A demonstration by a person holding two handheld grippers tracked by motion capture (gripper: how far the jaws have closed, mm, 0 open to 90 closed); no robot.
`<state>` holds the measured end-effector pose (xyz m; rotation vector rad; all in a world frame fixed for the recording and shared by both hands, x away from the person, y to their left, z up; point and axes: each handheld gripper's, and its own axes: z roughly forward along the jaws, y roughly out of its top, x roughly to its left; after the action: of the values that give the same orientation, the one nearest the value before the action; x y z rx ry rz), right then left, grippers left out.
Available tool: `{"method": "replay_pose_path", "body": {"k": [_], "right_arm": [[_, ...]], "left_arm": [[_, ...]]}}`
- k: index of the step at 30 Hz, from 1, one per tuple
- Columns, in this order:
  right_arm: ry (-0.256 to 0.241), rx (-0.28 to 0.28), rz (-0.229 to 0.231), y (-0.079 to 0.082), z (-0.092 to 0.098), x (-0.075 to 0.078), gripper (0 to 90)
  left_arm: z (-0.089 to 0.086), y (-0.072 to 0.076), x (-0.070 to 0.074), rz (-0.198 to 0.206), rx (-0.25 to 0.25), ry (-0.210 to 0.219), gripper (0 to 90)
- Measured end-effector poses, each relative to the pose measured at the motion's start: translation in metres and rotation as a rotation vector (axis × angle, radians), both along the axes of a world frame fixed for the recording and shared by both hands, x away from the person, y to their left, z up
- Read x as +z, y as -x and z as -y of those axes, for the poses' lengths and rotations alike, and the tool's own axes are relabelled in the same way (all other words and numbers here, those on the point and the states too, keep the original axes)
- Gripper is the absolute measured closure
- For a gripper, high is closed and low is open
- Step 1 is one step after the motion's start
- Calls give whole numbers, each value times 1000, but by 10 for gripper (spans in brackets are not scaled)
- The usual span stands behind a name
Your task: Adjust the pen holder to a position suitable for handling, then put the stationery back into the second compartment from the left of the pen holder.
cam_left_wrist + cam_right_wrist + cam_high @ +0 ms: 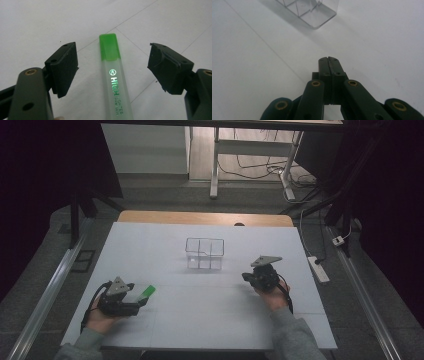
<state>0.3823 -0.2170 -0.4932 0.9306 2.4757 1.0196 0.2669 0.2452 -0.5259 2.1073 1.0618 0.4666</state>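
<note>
A: Left of the clear organizer (pixel 204 253), toward the near edge of the white table (pixel 165 245), what is the left gripper (pixel 136 296) doing?

B: Its jaws are spread wide, one on each side of the green highlighter (pixel 113 72). Neither pad touches the pen; there is open table between each pad and the barrel.

A: And how does the highlighter lie?

B: Flat on the table, green cap pointing away from the gripper, with the frosted barrel and its printed lettering running back between the jaws. From above, its cap end sticks out past the gripper on the side facing the organizer, well apart from it.

A: What about the other side of the organizer?

B: The right gripper (pixel 248 276) sits to the organizer's right and a little nearer the person, held in the right hand (pixel 274 295). Its jaws are pressed together with nothing between them, and they point toward the organizer's near corner (pixel 317 15).
</note>
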Motion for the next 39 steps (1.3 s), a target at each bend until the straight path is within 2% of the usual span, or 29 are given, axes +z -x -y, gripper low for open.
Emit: {"method": "replay_pose_path", "body": {"k": [2,6,11,15,19,25,34,39], "right_arm": [[-2,7,3,4,2,0,893],[-29,23,13,18,16,-1,720],[-64,-3,29,30,35,-2,591],[-51,2,45,37,45,-4,537],[-31,4,40,41,52,-4,470],[-32,7,43,46,58,-5,405],[-28,24,48,46,57,-6,376],[-17,26,45,45,58,-7,376]], "left_arm": [[0,0,0,0,1,0,236],[0,0,0,0,1,0,236],[0,0,1,0,-3,0,237],[0,-2,1,-4,-4,5,237],[1,-4,2,-10,-5,6,236],[2,-6,4,-17,-13,4,236],[2,-11,14,-41,-23,9,236],[3,-14,18,-54,-16,-20,237]]}}
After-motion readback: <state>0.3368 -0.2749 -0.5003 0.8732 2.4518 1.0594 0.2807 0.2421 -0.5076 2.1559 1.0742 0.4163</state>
